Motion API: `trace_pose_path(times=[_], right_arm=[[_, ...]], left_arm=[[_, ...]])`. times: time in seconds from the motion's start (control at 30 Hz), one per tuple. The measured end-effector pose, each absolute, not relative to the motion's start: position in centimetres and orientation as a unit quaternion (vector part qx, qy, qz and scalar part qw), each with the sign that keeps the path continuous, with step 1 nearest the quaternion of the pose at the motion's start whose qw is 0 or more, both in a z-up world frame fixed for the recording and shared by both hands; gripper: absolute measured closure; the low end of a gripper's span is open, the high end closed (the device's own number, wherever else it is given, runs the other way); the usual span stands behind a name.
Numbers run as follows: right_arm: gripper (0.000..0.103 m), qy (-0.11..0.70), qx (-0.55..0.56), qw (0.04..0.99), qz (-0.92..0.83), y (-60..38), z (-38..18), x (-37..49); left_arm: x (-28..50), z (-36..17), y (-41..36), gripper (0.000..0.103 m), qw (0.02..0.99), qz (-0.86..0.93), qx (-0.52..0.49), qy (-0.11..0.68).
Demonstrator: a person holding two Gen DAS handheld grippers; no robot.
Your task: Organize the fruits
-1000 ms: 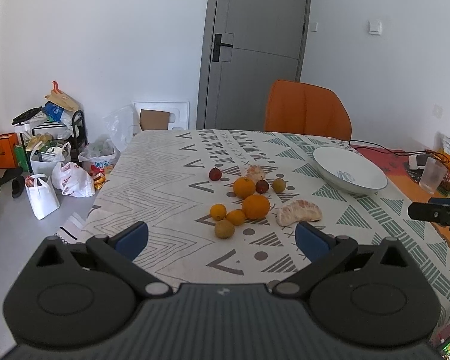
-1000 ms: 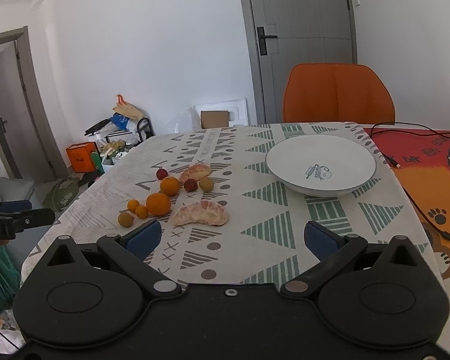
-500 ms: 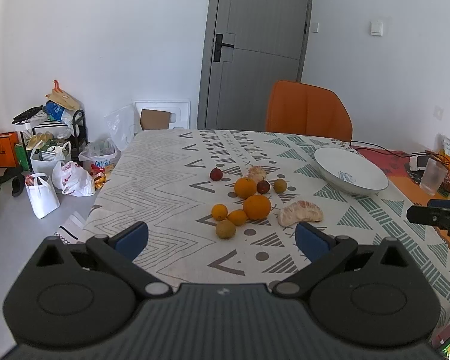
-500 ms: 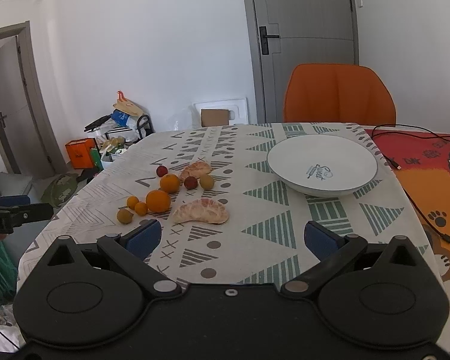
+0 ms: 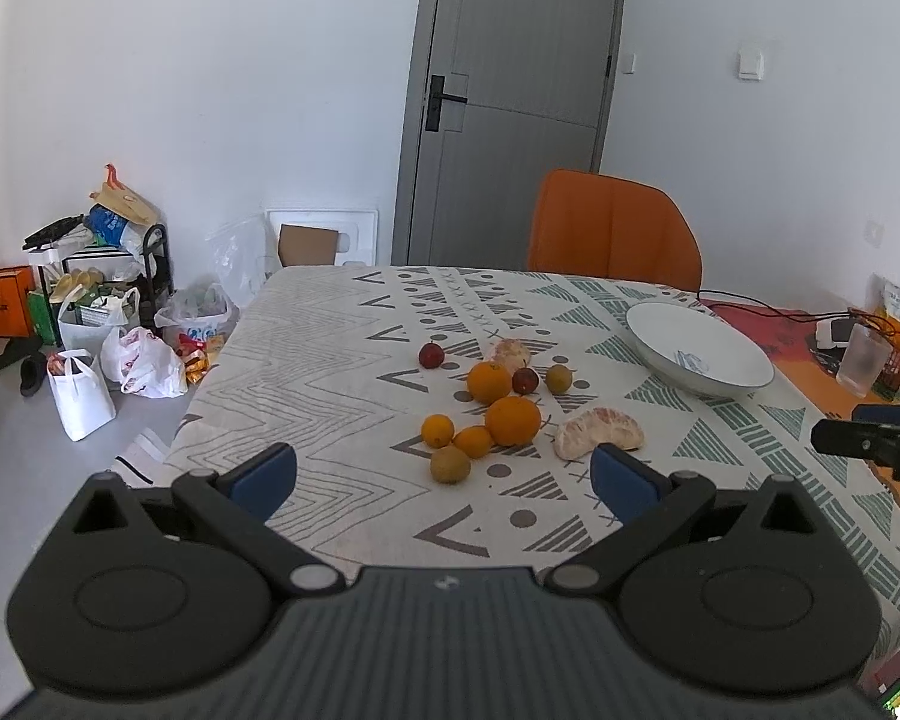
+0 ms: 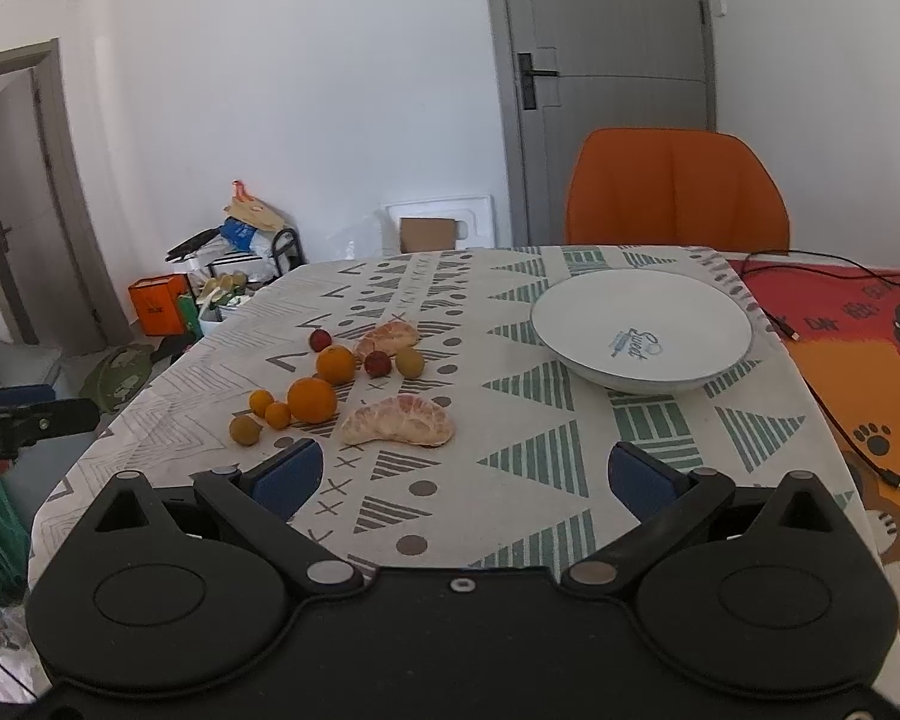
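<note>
Both claws held wide open above the near edge of the table, nothing gripped.

The left claw (image 5: pixel 444 477) and right claw (image 6: pixel 465 477) are seen with fingers spread. Beyond them, the fruits (image 6: pixel 330 384) are clustered loose on the patterned cloth, well apart from the empty bowl (image 6: pixel 642 333). Only the right claw's tip (image 5: pixel 864 441) is caught at the frame's edge; the small fruits' kinds cannot be told.
</note>
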State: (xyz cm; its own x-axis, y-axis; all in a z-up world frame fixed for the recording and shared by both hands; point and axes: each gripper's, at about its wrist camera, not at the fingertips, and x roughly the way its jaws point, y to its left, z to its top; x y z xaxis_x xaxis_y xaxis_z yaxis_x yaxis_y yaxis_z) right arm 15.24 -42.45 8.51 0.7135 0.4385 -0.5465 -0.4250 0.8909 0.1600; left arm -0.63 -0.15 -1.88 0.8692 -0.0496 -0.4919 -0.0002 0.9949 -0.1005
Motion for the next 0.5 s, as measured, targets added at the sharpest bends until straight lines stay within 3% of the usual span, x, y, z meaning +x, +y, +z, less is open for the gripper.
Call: trace_pose_path(times=[0.5], right_arm=[[0.000,0.271,-0.003,0.929,0.251,-41.7,9.2,16.1]], left_arm=[[1.3,-1.3,0.1,0.000,0.973,-0.036,-0.017,0.227]])
